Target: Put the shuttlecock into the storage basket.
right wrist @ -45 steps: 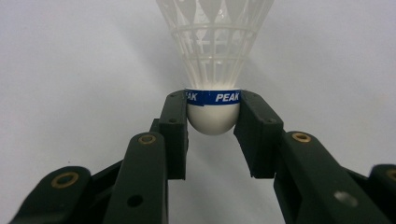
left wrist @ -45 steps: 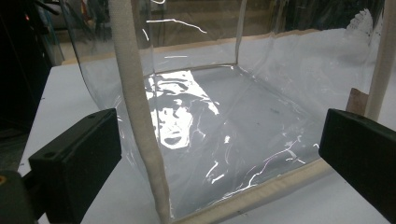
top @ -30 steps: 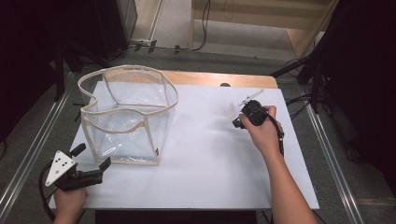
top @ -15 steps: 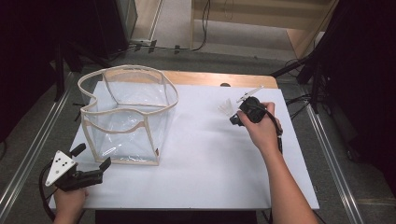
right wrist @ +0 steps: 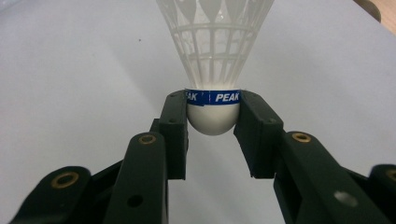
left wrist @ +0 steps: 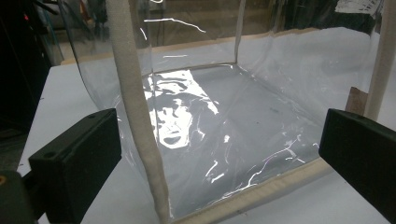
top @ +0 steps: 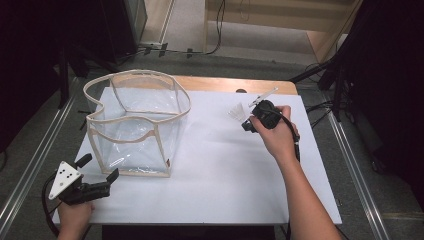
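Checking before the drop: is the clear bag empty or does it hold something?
Empty. Through the clear bag walls, its floor shows bare, with reflections alone.

Black two-jaw tongs (right wrist: 212, 126), brass-ringed screws, grey three-cornered plate (top: 62, 178), bare forearms

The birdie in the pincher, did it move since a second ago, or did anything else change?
A little. The right gripper has carried the birdie slightly toward the far side of the table, probably lifting it. Its jaws stay clamped on the birdie's white cork. The left gripper stayed put, jaws open, near the clear bag, which has not moved.
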Demonstrator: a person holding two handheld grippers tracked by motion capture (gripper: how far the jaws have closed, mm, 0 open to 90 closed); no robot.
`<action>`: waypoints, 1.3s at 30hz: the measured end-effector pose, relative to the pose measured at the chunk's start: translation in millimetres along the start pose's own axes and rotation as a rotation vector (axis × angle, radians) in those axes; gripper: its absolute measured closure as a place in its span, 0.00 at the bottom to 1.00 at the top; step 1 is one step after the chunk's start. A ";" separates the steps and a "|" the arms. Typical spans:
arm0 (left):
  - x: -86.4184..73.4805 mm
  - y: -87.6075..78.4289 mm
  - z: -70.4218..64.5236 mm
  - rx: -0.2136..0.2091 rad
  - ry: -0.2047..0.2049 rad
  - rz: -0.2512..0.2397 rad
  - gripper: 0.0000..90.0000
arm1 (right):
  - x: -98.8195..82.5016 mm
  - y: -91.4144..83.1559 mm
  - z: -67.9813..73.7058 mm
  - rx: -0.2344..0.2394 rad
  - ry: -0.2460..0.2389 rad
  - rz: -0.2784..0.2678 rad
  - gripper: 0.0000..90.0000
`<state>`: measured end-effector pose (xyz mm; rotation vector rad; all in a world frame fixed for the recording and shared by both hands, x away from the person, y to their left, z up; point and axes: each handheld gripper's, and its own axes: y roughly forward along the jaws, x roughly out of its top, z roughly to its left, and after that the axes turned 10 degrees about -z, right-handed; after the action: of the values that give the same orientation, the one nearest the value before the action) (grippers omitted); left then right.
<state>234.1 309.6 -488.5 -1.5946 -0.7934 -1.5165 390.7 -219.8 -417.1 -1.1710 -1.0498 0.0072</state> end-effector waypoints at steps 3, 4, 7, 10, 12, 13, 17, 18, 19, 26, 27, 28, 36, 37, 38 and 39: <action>0.0 0.0 0.0 0.000 -0.002 0.000 0.00 | 3.5 -1.1 1.9 0.006 -0.004 -0.009 0.70; 0.0 0.0 0.0 0.000 -0.002 -0.001 0.00 | 4.6 -1.5 2.3 0.007 -0.011 -0.009 0.70; 0.0 0.0 0.0 0.001 -0.003 -0.001 0.00 | 8.1 -2.3 4.9 0.010 -0.010 -0.016 0.70; 0.0 0.0 0.0 0.000 -0.002 -0.001 0.00 | 11.6 -3.8 6.8 0.015 -0.016 -0.024 0.70; 0.0 0.0 0.0 0.000 -0.002 0.000 0.00 | 14.1 -4.7 8.3 0.016 -0.021 -0.029 0.70; 0.0 0.0 0.0 0.000 -0.003 -0.001 0.00 | 15.3 -5.3 8.9 0.018 -0.027 -0.027 0.70; 0.1 0.0 0.1 0.002 -0.004 0.000 0.00 | 21.1 -7.1 13.2 0.022 -0.027 -0.044 0.70; 0.1 0.0 0.1 0.002 -0.004 0.001 0.00 | 21.1 -7.1 13.2 0.022 -0.027 -0.044 0.70; 0.0 0.1 0.1 0.002 -0.004 0.000 0.00 | 22.0 -7.6 13.6 0.023 -0.031 -0.045 0.70; 0.1 0.1 0.1 0.001 -0.004 0.000 0.00 | 28.4 -9.5 17.1 0.032 -0.045 -0.058 0.70; 0.1 0.0 0.1 0.002 -0.004 0.001 0.00 | 29.3 -9.8 18.0 0.034 -0.041 -0.059 0.70; 0.0 0.2 0.1 0.000 -0.004 -0.001 0.00 | 30.2 -10.1 18.5 0.035 -0.042 -0.061 0.70; 0.0 0.2 0.0 0.000 -0.001 0.002 0.00 | 39.2 -13.0 22.5 0.050 -0.053 -0.087 0.70; 0.0 0.2 0.0 0.001 -0.001 0.002 0.00 | 40.6 -13.5 22.8 0.049 -0.056 -0.088 0.70; 0.0 0.2 0.0 0.001 -0.001 0.002 0.00 | 41.6 -13.7 23.2 0.052 -0.057 -0.090 0.70; 0.0 0.3 0.0 0.001 -0.001 0.002 0.00 | 43.2 -14.1 23.9 0.052 -0.058 -0.093 0.70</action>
<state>234.4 309.5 -488.5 -1.5956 -0.7923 -1.5134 391.6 -186.6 -377.9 -1.0794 -1.1480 -0.0040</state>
